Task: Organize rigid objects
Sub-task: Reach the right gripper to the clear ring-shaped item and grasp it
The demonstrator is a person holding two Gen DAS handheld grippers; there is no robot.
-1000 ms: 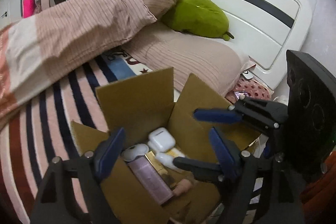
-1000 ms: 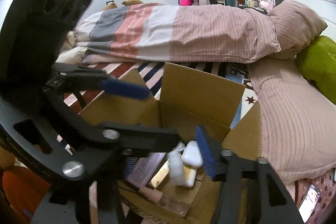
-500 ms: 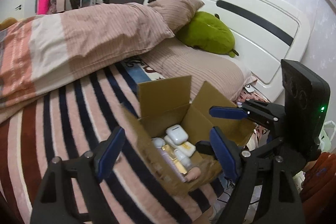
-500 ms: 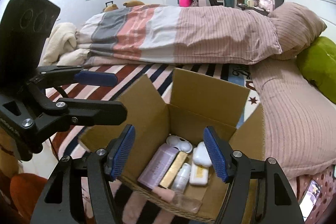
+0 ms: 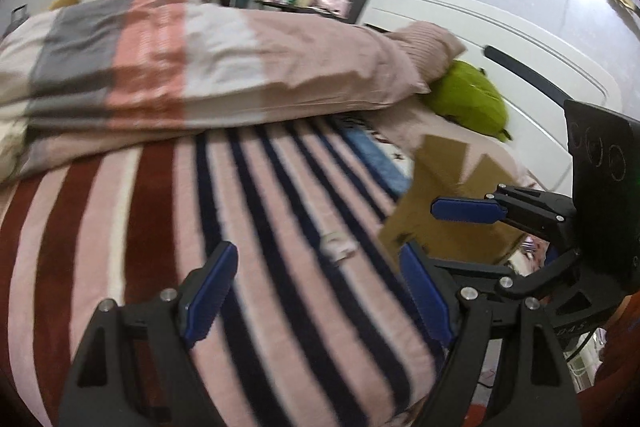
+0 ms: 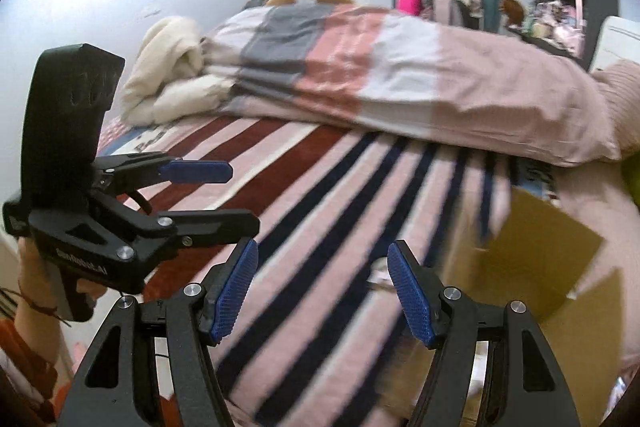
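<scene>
Left gripper [image 5: 318, 291]: jaws spread wide, blue pads empty, occupying the lower centre of the left wrist view above the striped blanket [image 5: 256, 227]. Right gripper [image 6: 322, 293]: jaws likewise spread wide, nothing between the pads, lower centre of the right wrist view. Each gripper also shows in the other's view: the right one at the right edge of the left view, the left one at the left edge of the right view, held in a hand [image 6: 30, 301].

Cardboard box [image 5: 444, 195]: stands on the bed at the right of the left wrist view, flaps up, partly behind the right gripper's fingers. In the right wrist view it sits at the lower right, blurred. Its contents cannot be seen from either angle.

A small pale object [image 5: 339, 246] lies on the blanket at centre frame, just left of the box and apart from both grippers; too blurred to identify.

Upper frame: a folded duvet [image 5: 208, 67] in grey, pink and white bands lies across the bed. A green plush toy [image 5: 468, 101] rests against the white headboard [image 5: 520, 67] at upper right.
</scene>
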